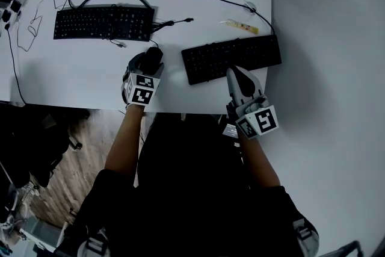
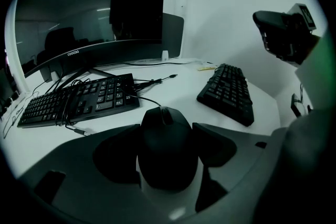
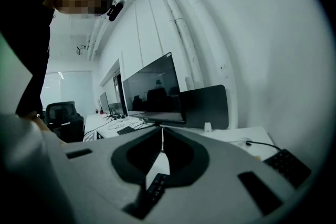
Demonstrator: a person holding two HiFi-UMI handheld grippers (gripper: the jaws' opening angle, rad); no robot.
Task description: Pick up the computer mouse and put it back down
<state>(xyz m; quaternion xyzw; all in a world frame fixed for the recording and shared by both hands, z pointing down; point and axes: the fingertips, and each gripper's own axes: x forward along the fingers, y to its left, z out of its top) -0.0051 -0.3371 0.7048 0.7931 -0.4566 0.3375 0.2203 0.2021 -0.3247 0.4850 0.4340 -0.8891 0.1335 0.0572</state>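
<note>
The black computer mouse lies near the front edge of the white desk, just left of the right-hand keyboard. My left gripper is shut on it. In the left gripper view the mouse fills the gap between the two dark pads, its cable running off towards the far keyboard. I cannot tell whether it rests on the desk or hangs just above it. My right gripper hovers over the near edge of the right keyboard, shut with nothing in it. Its jaws meet at the tips.
One black keyboard lies at the right, another at the back left, with loose cables between them. A wide monitor stands behind on its stand. A small yellow item lies near the desk's right edge.
</note>
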